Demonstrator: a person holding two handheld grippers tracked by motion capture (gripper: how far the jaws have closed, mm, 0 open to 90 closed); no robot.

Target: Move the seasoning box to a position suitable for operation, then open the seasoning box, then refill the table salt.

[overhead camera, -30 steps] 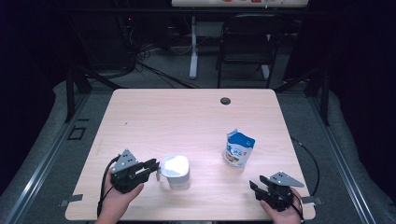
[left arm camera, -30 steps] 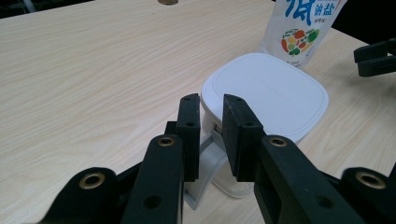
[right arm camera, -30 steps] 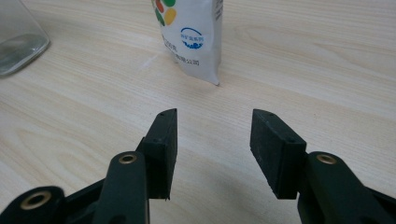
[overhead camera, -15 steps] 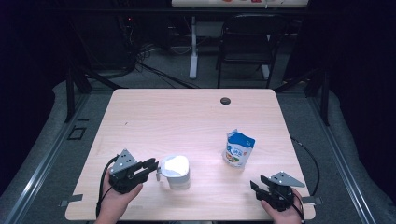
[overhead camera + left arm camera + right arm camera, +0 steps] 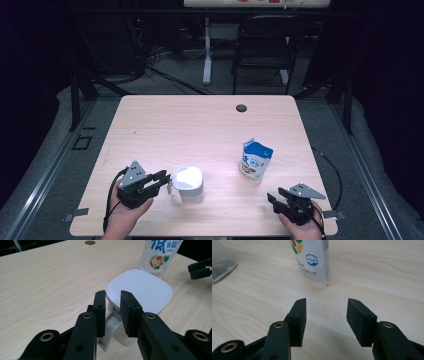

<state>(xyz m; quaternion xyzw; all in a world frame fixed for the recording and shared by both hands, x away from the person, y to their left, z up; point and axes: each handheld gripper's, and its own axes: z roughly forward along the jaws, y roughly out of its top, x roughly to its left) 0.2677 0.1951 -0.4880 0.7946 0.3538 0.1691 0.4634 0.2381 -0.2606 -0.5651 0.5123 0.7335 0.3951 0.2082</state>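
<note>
At the near edge of the counter (image 5: 150,120), the left tool (image 5: 164,179) is sitting beside the white lidded jug (image 5: 188,183), its jaws having just been opening, now standing slightly apart on either side of the jug's grey handle (image 5: 109,327) with a gap showing on each side, so nothing is being clamped. The jug itself is standing upright on the counter, near the front and left of centre. The right tool (image 5: 275,199) is resting at the near right corner, its jaws spread apart over bare wood. A little farther back, the blue-and-white salt pouch (image 5: 255,159) is standing upright, well apart from the jug. Near the far edge, a dark cable hole (image 5: 241,108) is showing
</note>
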